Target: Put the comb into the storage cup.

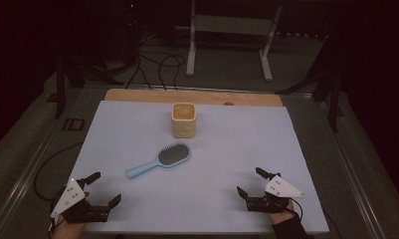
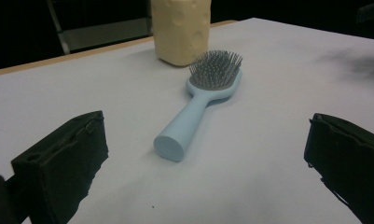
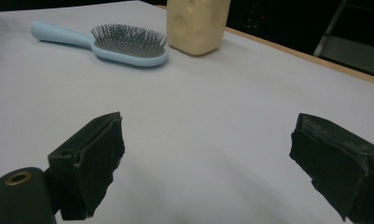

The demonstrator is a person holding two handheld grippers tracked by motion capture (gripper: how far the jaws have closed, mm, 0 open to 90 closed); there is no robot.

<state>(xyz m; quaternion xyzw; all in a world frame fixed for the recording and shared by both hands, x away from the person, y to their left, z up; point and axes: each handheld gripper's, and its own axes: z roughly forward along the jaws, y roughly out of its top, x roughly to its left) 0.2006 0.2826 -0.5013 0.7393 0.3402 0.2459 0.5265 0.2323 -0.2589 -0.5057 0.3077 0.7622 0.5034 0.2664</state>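
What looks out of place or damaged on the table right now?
Nothing stands out. The blue hairbrush lies flat, bristles up, apart from the upright yellow cup. Both rest on the white sheet, nothing spilled. The left hand-held gripper and right hand-held gripper are open and empty.

The desk (image 1: 137, 94) carries a sheet (image 1: 227, 199) that covers all but a strip along its far edge. On the sheet, a little beyond its middle, stands the cup (image 1: 184, 120), upright. The hairbrush (image 1: 159, 160) lies flat just in front of the cup, bristles up, its head nearest the cup and its handle running away from it toward the near left. The left gripper (image 1: 106, 187) rests at the sheet's near left corner, well in front of the cup and left of it. The right gripper (image 1: 249, 182) sits near the sheet's front edge, in front of the cup and to its right. The hairbrush lies between the cup and the left gripper.
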